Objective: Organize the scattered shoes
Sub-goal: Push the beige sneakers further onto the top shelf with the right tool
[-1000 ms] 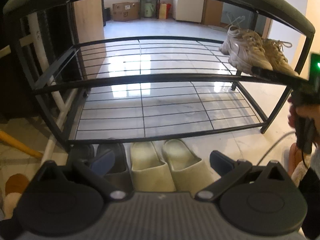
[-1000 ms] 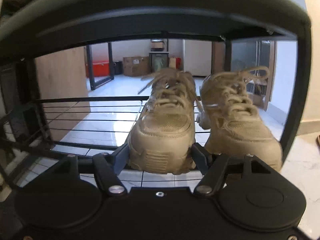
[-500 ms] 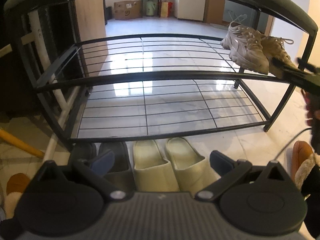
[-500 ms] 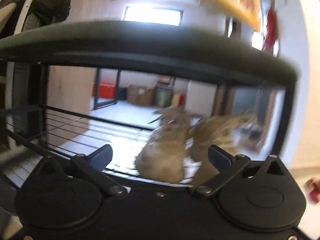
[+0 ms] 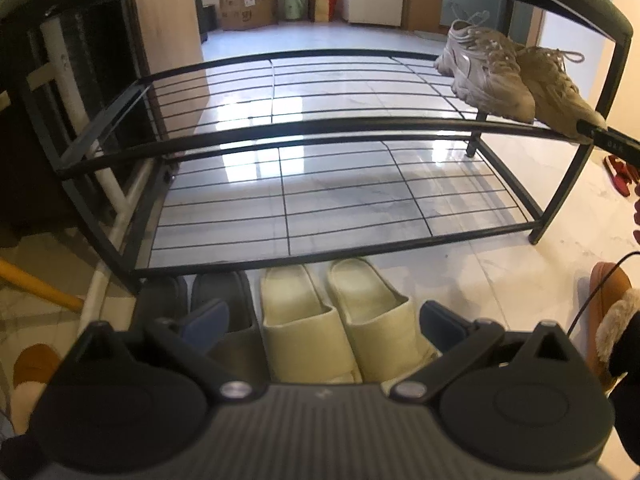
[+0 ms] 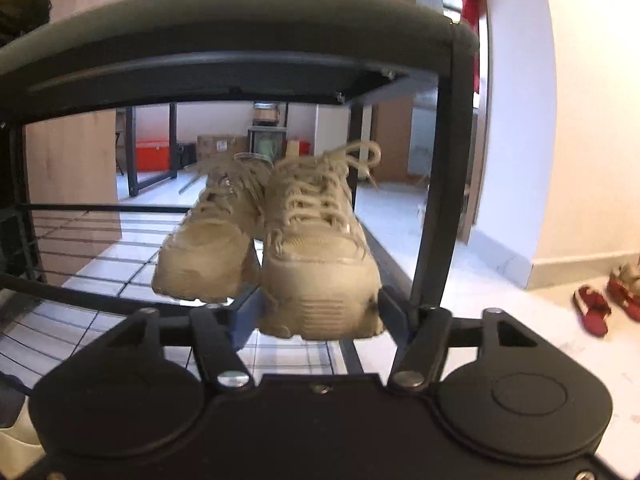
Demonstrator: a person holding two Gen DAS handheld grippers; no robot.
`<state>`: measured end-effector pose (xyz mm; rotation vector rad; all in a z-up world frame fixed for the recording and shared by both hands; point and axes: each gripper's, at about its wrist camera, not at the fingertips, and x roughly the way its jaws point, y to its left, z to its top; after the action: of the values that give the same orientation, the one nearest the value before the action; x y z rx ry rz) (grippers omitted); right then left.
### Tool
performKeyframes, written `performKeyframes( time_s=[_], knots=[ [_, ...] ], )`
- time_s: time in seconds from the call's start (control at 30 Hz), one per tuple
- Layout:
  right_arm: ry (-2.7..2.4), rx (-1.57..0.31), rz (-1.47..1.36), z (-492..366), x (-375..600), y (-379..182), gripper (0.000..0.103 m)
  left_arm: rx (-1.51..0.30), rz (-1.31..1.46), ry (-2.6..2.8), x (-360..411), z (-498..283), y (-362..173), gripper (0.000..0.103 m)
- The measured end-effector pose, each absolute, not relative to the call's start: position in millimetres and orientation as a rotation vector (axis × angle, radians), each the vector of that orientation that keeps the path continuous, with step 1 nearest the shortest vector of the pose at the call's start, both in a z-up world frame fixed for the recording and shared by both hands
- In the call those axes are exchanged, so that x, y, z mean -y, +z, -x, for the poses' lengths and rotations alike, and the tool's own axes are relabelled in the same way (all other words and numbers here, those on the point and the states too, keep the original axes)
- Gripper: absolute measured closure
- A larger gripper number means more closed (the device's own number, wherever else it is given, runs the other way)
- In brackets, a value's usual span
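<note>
A black wire shoe rack (image 5: 304, 128) stands ahead. Two beige sneakers sit at the right end of its middle shelf. My right gripper (image 6: 316, 312) is shut on the heel of the right sneaker (image 6: 316, 248); the left sneaker (image 6: 208, 248) stands beside it. Both also show in the left wrist view, the left sneaker (image 5: 484, 72) and the held one (image 5: 556, 88), with a right gripper finger (image 5: 608, 140) at its heel. My left gripper (image 5: 320, 320) is open and empty above a pair of cream slides (image 5: 340, 316) on the floor before the rack.
Dark grey slippers (image 5: 224, 304) lie left of the slides. A brown fur-lined slipper (image 5: 612, 312) lies on the floor at right. Red shoes (image 6: 600, 308) lie on the floor right of the rack. The rack's lower shelf (image 5: 328, 200) holds nothing. Boxes stand in the far room.
My right gripper let go of the left sneaker, drew back, shifted right and closed on the right sneaker's heel. My left gripper has barely moved.
</note>
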<state>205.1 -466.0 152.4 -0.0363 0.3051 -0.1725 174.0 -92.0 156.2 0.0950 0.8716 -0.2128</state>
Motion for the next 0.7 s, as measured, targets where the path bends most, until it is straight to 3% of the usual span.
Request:
performKeyframes(
  time_s=[0.47, 0.53, 0.6, 0.67, 0.7],
  knots=[
    [-0.214, -0.327, -0.016, -264.7, 473.9, 139.6, 0.038, -0.881, -0.106, -0.163, 84.9, -177.9, 147.8, 0.001],
    [-0.231, -0.315, -0.059, -268.1, 477.4, 136.3, 0.036, -0.88, -0.109, -0.153, 83.8, -178.4, 146.6, 0.001],
    [-0.249, -0.303, -0.11, -271.4, 481.5, 133.2, 0.026, -0.879, -0.115, -0.141, 82.3, -179.4, 144.0, 0.001],
    [-0.251, -0.3, -0.147, -268.5, 481.7, 131.1, 0.027, -0.878, -0.12, -0.132, 80.0, -179.3, 143.2, 0.001],
    [-0.255, -0.3, -0.147, -264.2, 479.4, 132.4, 0.018, -0.878, -0.12, -0.124, 78.8, -179.9, 143.0, 0.001]
  ],
)
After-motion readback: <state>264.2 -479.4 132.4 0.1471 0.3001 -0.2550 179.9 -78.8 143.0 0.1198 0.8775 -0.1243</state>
